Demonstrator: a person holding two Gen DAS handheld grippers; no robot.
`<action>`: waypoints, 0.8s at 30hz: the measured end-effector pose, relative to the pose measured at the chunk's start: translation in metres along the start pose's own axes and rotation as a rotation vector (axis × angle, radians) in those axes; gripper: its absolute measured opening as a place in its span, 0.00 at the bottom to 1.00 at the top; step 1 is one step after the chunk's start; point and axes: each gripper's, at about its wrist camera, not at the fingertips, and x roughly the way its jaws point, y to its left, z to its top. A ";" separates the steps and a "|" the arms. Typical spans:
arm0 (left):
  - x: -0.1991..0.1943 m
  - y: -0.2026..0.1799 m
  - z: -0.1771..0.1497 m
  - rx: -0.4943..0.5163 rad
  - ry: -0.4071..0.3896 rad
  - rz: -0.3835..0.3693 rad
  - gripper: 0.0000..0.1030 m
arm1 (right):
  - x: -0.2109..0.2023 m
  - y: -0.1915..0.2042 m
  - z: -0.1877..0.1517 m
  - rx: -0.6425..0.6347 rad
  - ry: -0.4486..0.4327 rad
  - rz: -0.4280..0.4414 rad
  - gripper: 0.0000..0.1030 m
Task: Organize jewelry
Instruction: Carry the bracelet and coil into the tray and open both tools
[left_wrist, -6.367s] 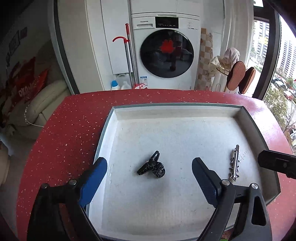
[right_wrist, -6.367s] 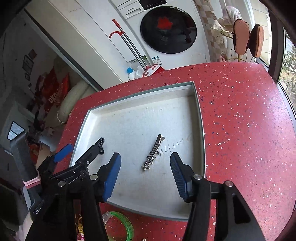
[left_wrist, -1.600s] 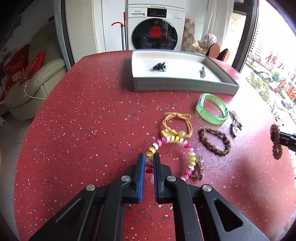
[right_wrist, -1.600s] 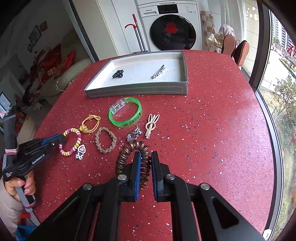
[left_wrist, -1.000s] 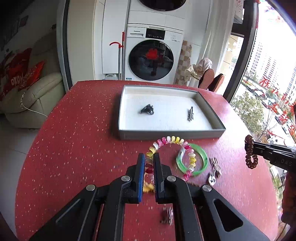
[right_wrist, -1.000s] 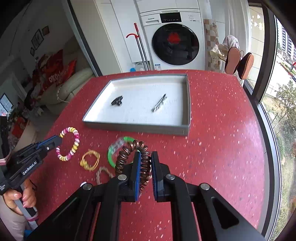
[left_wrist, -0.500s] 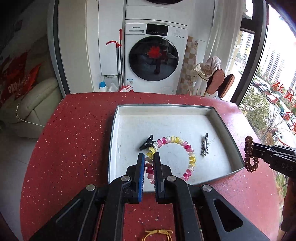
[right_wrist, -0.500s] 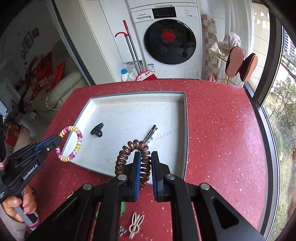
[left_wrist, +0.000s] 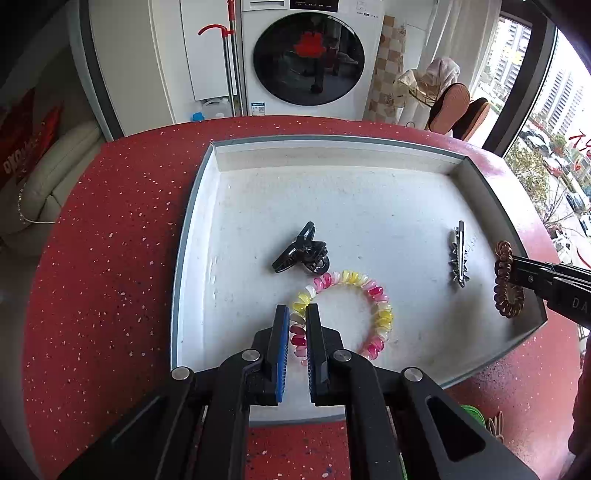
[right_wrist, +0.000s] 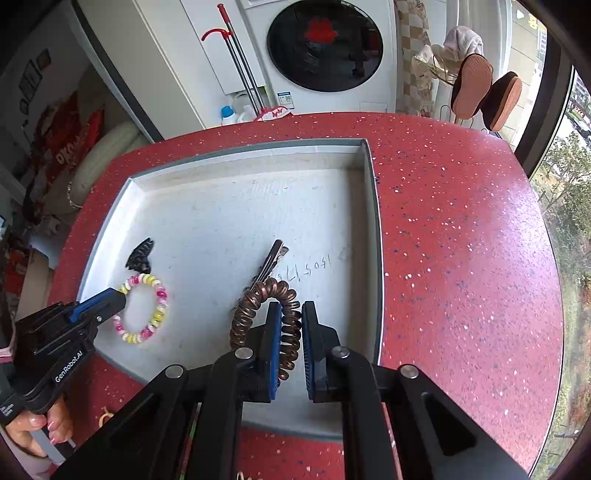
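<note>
Left gripper (left_wrist: 294, 328) clamped on pink-yellow coiled plastic hair tie (left_wrist: 373, 291); right gripper (right_wrist: 288, 328) clamped on brown coiled hair tie (right_wrist: 255, 299). Light, springy; pinched across one coil strand, over near part of white tray (left_wrist: 332, 158).

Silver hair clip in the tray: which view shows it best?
The left wrist view. There the silver hair clip lies fully exposed on the tray floor, teeth visible. In the right wrist view its lower half hides behind the brown coil hair tie held by the right hand-held gripper.
</note>
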 end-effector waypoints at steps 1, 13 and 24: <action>0.002 -0.001 0.002 -0.002 -0.003 0.013 0.26 | 0.003 -0.001 0.002 0.005 -0.002 -0.005 0.12; 0.018 -0.013 0.008 0.032 -0.074 0.139 0.26 | 0.013 0.006 0.003 -0.047 -0.038 -0.086 0.12; 0.000 -0.020 0.002 0.044 -0.141 0.171 0.26 | -0.007 0.001 0.005 0.017 -0.069 0.000 0.44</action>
